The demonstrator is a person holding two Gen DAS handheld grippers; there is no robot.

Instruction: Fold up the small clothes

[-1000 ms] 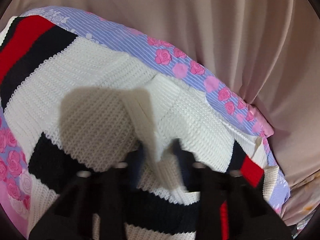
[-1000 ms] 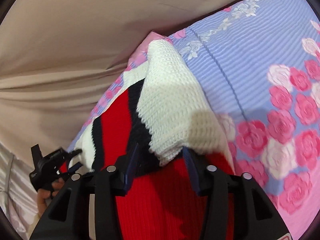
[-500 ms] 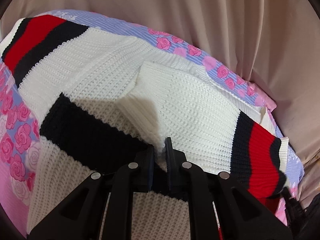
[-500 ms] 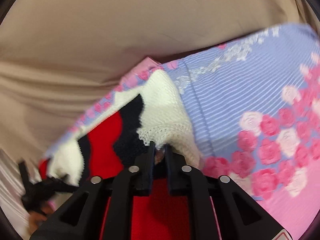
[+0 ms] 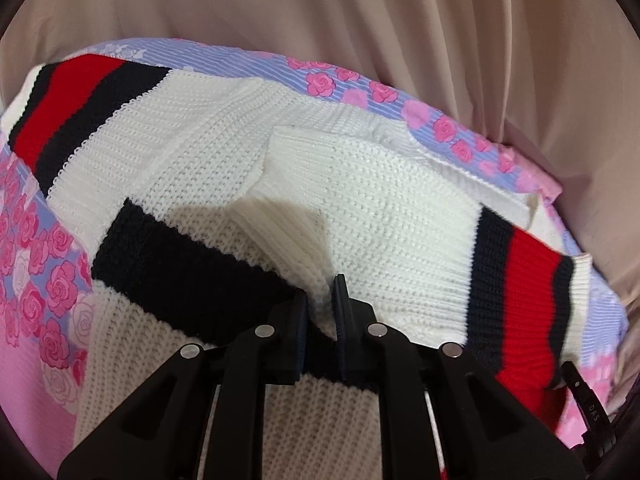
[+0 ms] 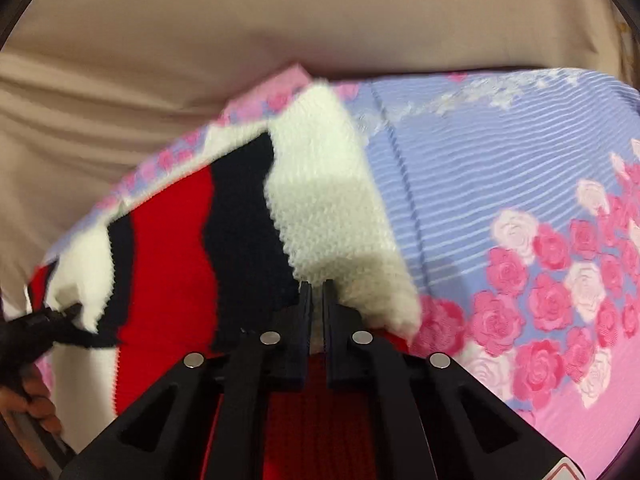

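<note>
The sweater is chunky white knit crossed by bands of colour: a wide black stripe runs across its body, and each cuff carries a red band edged with black on both sides, ending in a white rim. The nearest part of the knit looks cream in shadow. From the right wrist view the sweater shows the same white, black and red in that order. The bedsheet under it is lavender blue with fine pale stripes, scattered with hot pink and pale pink roses, and turns plain pink toward its edge. The curtain behind is plain beige. Both grippers are matte black with silver rivets.
</note>
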